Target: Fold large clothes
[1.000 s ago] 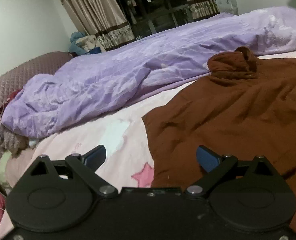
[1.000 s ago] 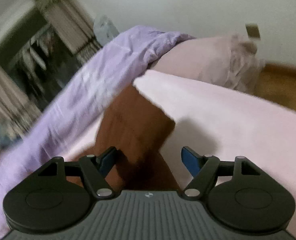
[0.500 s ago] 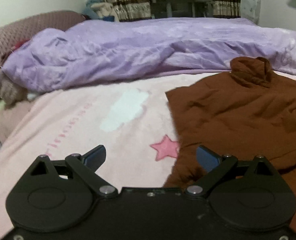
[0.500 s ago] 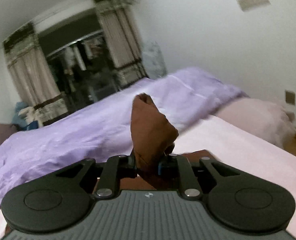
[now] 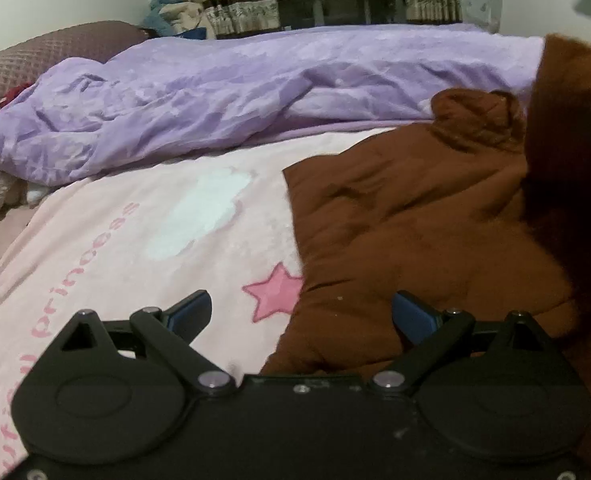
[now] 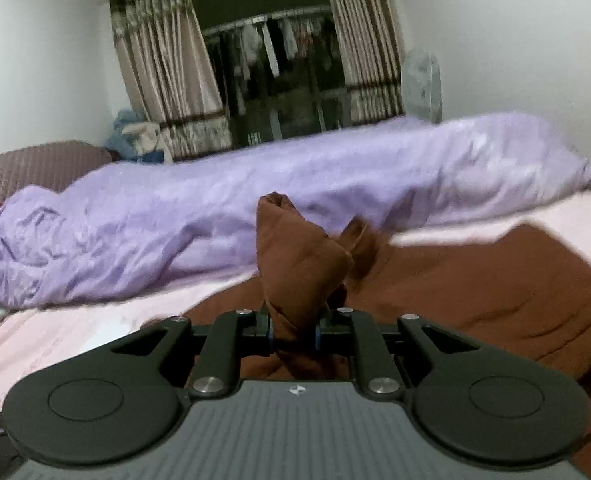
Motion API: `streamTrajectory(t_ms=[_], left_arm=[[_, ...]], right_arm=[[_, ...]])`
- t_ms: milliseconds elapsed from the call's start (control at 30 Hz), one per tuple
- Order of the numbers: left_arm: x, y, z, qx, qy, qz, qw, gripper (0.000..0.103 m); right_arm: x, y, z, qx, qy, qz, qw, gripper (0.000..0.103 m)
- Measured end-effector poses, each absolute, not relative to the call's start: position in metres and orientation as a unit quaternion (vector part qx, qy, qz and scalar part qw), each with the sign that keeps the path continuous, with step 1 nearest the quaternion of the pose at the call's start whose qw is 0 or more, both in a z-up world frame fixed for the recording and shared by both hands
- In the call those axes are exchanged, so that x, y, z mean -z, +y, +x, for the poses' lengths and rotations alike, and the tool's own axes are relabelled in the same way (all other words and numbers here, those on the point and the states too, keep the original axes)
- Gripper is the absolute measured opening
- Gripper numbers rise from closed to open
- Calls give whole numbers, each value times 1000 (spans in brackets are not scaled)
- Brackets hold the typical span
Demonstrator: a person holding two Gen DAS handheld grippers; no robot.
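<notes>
A large brown garment [image 5: 407, 216] lies spread on the pink bedsheet [image 5: 135, 220], its hood [image 5: 475, 120] bunched toward the purple quilt. My left gripper [image 5: 301, 314] hovers open just above the garment's near left edge, with nothing pinched. My right gripper [image 6: 294, 330] is shut on a bunched fold of the brown garment [image 6: 299, 268], which stands up between its fingers. The rest of the garment [image 6: 475, 292] trails beneath and to the right. In the left wrist view the lifted cloth [image 5: 567, 168] hangs dark at the right edge.
A rumpled purple quilt [image 5: 235, 100] runs across the far side of the bed. A brown quilted headboard [image 5: 35, 56] stands at the left. Curtains [image 6: 167, 80] frame a dark window with hanging clothes behind. A fan [image 6: 421, 84] stands by the right wall.
My right gripper closed on the brown garment's edge, lifted it and swung left over the garment, rolling level. The left gripper shifted slightly and stayed open.
</notes>
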State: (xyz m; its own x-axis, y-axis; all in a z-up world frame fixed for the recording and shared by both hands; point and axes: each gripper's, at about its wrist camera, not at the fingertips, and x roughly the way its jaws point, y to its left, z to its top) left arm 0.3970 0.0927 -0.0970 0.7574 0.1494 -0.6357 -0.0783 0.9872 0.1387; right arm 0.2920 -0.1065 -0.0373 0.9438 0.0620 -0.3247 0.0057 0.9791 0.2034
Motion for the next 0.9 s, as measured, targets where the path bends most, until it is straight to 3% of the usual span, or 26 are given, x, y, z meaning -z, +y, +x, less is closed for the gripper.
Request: streamTrajectory(t_ms=[200,400,733,900], left_arm=[[100,122,397,-56,343,43,937,100],[100,150,405,-80,347,1,934,100],[112,134,411,-82,356,22,931,100],[111,136,411,-80,357,18,930,100]], right_arm=[[56,-80,288,-35,194,110,974,18],[55,-63,281,-58,169,132,975,19],[95,-45,314,-49,251,119,959,20],[76,-44,299,-58,227,127,964,24]])
